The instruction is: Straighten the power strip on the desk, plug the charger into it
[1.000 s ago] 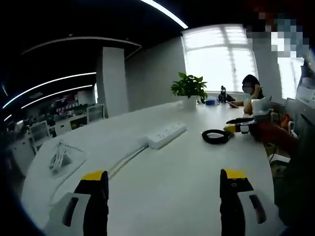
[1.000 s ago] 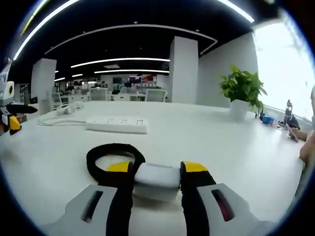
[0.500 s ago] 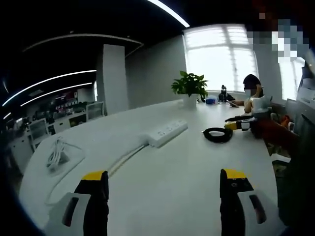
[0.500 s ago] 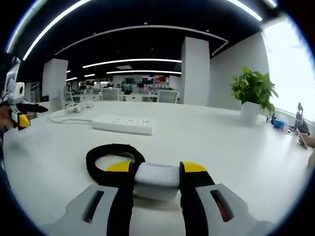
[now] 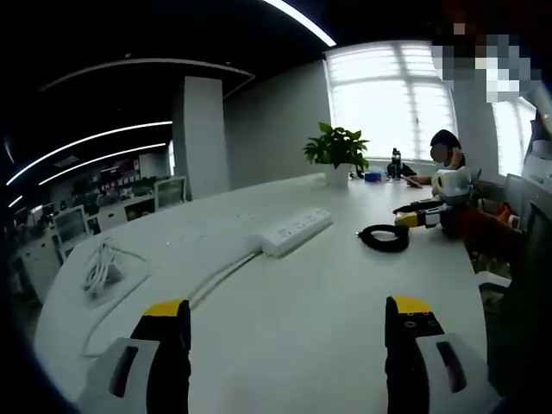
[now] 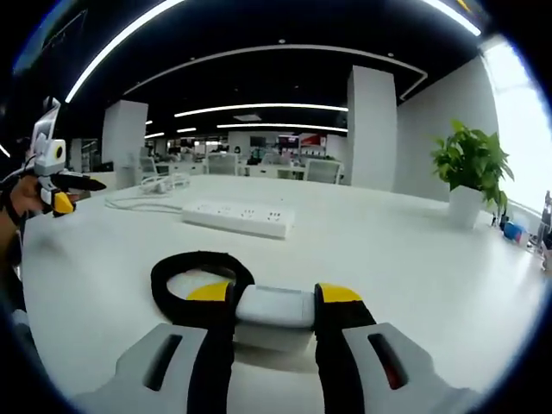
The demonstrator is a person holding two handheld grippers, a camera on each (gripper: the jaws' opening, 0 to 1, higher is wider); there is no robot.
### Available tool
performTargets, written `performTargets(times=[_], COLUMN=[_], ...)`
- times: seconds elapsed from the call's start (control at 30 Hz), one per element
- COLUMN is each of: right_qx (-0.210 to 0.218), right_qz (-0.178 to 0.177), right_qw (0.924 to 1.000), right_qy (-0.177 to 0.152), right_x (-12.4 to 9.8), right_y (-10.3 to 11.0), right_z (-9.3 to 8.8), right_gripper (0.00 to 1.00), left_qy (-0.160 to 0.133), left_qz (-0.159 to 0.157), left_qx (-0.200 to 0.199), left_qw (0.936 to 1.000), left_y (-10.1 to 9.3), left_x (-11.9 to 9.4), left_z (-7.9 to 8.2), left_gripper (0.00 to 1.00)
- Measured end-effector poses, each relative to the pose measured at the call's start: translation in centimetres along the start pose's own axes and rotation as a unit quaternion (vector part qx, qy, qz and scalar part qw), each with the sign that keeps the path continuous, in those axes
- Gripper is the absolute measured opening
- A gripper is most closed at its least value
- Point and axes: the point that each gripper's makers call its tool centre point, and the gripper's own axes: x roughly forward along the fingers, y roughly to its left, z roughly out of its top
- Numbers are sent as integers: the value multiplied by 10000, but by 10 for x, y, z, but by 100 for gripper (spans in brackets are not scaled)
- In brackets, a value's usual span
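— White bench (image 5: 328, 319) in a dim open-plan office: ceiling light strips, a pillar, bright windows at the far right. What sits on it?

— In the left gripper view, a white power strip (image 5: 295, 232) lies at an angle in the middle of the bench, its white cable (image 5: 220, 278) running toward the near left. A loose bundle of white cord (image 5: 99, 269) lies on the left side, well apart from the strip. A potted plant (image 5: 336, 153) stands at the far end.

— And the charger?

— The white charger (image 6: 274, 309) is clamped between the two jaws of the right claw (image 6: 274, 321) in the right gripper view, low over the bench. Its black cable (image 6: 200, 276), coiled in a loop, lies just beyond it. The power strip (image 6: 236, 218) lies farther off, left of centre, sockets up.

— The left claw?

— The left claw (image 5: 289, 336) has its jaws wide apart with nothing between them, above bare bench. In the right gripper view it appears at the far left edge (image 6: 62, 188), held in a hand.

— Can each claw be seen from the other side?

— Yes. In the left gripper view the right claw (image 5: 421, 216) is at the right, beside the black cable loop (image 5: 384, 237). A seated person (image 5: 444, 159) is beyond it, near the window.
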Motion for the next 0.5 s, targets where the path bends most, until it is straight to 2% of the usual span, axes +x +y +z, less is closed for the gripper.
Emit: performTargets(times=[0.33,0.5], right_qx=[-176,-217], right_qz=[744,995], right_qw=[9970,9947], right_qy=[-100,-110], right_x=[6,8], right_y=[4,4], right_z=[1,2], right_gripper=[35,35], left_qy=[38,64], left_qz=[83,88], left_qx=[-2,-13], left_qw=[10000,9999], left_y=[3,2], left_x=[-2,-1], left_z=[-4,-5], left_gripper=[96,96])
